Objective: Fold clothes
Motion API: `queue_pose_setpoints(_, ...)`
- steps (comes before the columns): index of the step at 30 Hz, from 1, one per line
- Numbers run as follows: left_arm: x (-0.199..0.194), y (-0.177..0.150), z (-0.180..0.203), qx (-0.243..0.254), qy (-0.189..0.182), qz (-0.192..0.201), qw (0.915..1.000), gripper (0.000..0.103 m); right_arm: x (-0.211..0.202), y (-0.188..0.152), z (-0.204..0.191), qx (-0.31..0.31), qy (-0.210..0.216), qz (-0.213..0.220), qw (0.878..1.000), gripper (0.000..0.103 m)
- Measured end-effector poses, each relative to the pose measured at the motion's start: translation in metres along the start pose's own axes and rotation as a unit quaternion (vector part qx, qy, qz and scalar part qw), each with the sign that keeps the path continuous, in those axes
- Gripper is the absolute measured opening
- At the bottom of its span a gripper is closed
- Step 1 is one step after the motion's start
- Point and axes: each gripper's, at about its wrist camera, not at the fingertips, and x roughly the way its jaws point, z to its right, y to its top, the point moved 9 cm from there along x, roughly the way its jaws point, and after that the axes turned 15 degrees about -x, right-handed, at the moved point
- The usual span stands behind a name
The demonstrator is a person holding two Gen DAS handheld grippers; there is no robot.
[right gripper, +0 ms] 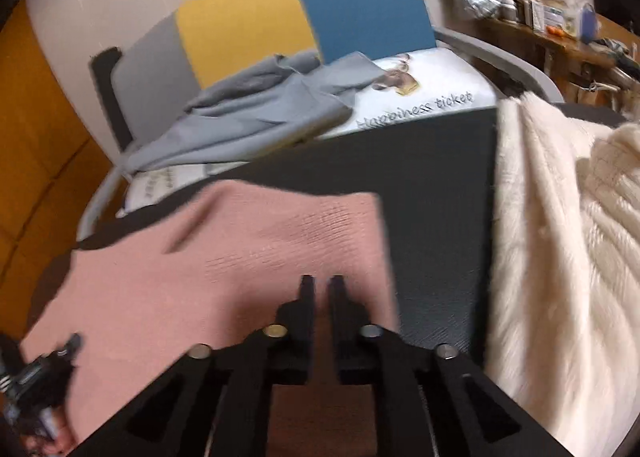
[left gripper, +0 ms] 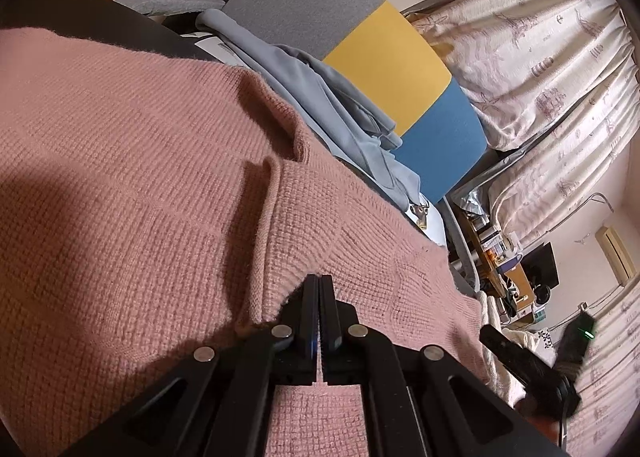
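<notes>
Currently the pink knit sweater [left gripper: 140,177] lies spread over a dark counter [right gripper: 440,177], covering most of the left wrist view. Left gripper [left gripper: 319,285]: jaws pressed together, pinching a fold of the sweater's edge at their tips; a ridge of knit runs up from the pinch point. Right gripper [right gripper: 322,289]: jaws held slightly apart with a narrow gap, over the sweater's surface near its right edge; nothing visibly caught between them, though the right wrist view is motion-blurred, so contact with the knit cannot be told.

Beside the sweater on the counter's right lies a cream fluffy garment [right gripper: 560,257]. Beyond the counter stands a chair with a back [right gripper: 280,5] in grey, yellow and blue panels. A grey garment [right gripper: 260,109] is draped over its seat, partly covering a white cushion [right gripper: 432,97] printed with "Happiness ticket". Patterned curtains [left gripper: 540,57] hang behind. In the right wrist view, the other gripper's body [right gripper: 36,385] shows at lower left.
</notes>
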Motion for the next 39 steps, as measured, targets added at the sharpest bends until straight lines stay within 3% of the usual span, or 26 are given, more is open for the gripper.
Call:
queue_pose_setpoints(1,0.0,0.0,0.0,0.0,0.0,0.0,1.0,0.002,-0.005,-0.001,-0.025,-0.035,0.009,0.007,0.999,0.031)
queue_pose_setpoints(3,0.0,0.0,0.001,0.001,0.003,-0.001,1.0,0.002,-0.01,-0.006,-0.066,-0.091,0.019,0.015,0.996,0.034)
queue_pose_setpoints(6,-0.003,0.001,0.002,0.003,0.008,-0.012,0.9999,0.001,0.006,-0.028,-0.1,-0.132,0.0,-0.017,0.991,0.034)
queue_pose_setpoints(9,-0.019,0.01,-0.002,0.0,0.002,-0.018,0.9998,0.005,0.015,-0.033,-0.098,-0.115,-0.006,-0.028,0.993,0.034)
queue_pose_setpoints(10,-0.027,0.016,-0.006,-0.005,0.002,-0.015,0.9999,0.014,0.015,-0.034,-0.095,-0.106,-0.003,-0.026,0.994,0.034)
queue_pose_setpoints(15,-0.103,0.086,-0.058,-0.053,0.039,0.085,0.9942,0.02,0.01,-0.039,-0.096,-0.109,-0.005,-0.025,0.994,0.036)
queue_pose_setpoints(19,-0.179,0.152,-0.129,-0.097,0.134,0.187,0.9683,0.023,0.014,-0.036,-0.099,-0.121,-0.014,-0.026,0.992,0.037)
queue_pose_setpoints(24,-0.261,0.199,-0.213,-0.155,0.239,0.263,0.9218,0.024,0.019,-0.031,-0.096,-0.113,-0.002,-0.024,0.993,0.038)
queue_pose_setpoints(27,-0.292,0.21,-0.256,-0.216,0.266,0.287,0.8946,0.026,0.02,-0.031,-0.095,-0.109,0.005,-0.023,0.994,0.04)
queue_pose_setpoints(30,-0.307,0.212,-0.297,-0.286,0.266,0.284,0.8755,0.027,0.021,-0.03,-0.094,-0.105,0.011,-0.021,0.994,0.041)
queue_pose_setpoints(34,-0.317,0.219,-0.319,-0.331,0.224,0.3,0.8664,0.029,0.021,-0.03,-0.093,-0.101,0.016,-0.02,0.995,0.042)
queue_pose_setpoints(39,-0.305,0.235,-0.322,-0.341,0.182,0.311,0.8681,0.031,0.02,-0.029,-0.094,-0.102,0.015,-0.021,0.994,0.042)
